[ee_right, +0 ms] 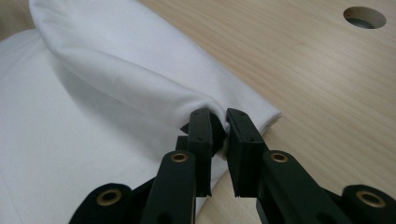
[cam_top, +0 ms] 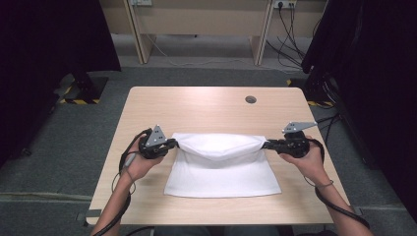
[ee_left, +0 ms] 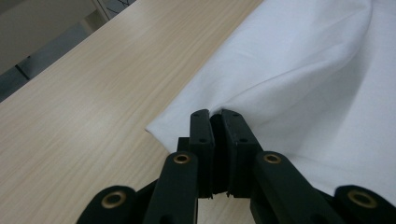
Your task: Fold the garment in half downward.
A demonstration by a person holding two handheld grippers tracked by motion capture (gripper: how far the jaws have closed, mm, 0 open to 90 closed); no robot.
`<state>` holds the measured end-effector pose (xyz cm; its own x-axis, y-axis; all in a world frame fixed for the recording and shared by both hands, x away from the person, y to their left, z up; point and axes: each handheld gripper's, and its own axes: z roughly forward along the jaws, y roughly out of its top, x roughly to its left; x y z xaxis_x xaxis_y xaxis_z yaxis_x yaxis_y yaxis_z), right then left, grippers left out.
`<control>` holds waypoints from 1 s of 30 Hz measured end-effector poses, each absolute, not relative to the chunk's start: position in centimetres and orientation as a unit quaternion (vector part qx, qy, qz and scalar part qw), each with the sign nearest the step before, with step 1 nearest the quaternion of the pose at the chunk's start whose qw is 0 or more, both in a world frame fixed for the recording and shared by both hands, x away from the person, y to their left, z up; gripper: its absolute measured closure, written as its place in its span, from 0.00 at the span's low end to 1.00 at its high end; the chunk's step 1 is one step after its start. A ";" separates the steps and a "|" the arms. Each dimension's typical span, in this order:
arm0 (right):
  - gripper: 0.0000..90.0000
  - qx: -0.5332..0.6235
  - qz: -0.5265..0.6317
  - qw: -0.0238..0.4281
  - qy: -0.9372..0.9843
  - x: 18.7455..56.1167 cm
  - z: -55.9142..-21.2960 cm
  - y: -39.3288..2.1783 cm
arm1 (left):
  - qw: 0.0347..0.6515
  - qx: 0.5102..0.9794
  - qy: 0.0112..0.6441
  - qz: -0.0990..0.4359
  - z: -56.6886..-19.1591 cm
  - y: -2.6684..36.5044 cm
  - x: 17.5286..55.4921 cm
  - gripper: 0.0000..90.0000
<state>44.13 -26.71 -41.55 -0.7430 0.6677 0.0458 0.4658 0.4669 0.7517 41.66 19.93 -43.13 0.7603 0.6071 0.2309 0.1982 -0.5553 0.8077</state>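
A: White cloth (ee_left: 303,84) corner pinched in the left gripper (ee_left: 217,116) is hidden between its jaws.
B: Same in the right gripper (ee_right: 218,116). Cloth cut off left in that view.

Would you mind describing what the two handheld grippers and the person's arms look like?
Both the left gripper and the right gripper are black, with two flat jaws on linked bars joined by brass-coloured rivets. Each carries a grey three-cornered plate on top and trails a black cable along the forearm. The forearms are bare, and a thin band circles the right wrist.
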 end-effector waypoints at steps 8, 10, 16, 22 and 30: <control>0.90 0.330 0.394 0.128 0.848 43.5 -41.7 -26.7 | 0.403 0.848 0.233 0.253 -43.2 19.9 41.0 0.92; 0.90 0.329 0.394 0.128 0.849 43.3 -41.7 -26.7 | 0.404 0.848 0.232 0.252 -43.3 19.9 40.9 0.92; 0.90 0.326 0.395 0.128 0.849 42.8 -41.6 -26.9 | 0.406 0.847 0.230 0.255 -43.1 20.0 40.3 0.92; 0.90 0.322 0.394 0.128 0.851 42.3 -41.7 -27.0 | 0.402 0.850 0.225 0.257 -43.1 19.9 39.7 0.92; 0.90 0.318 0.395 0.128 0.852 41.8 -41.7 -27.1 | 0.403 0.850 0.221 0.258 -43.3 19.9 38.9 0.92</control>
<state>41.79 -27.10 -41.75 -0.7646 0.6436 0.0338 0.4423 0.4859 0.7539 38.86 19.94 -43.34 0.7696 0.5827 0.2612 0.1672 -0.5786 0.7983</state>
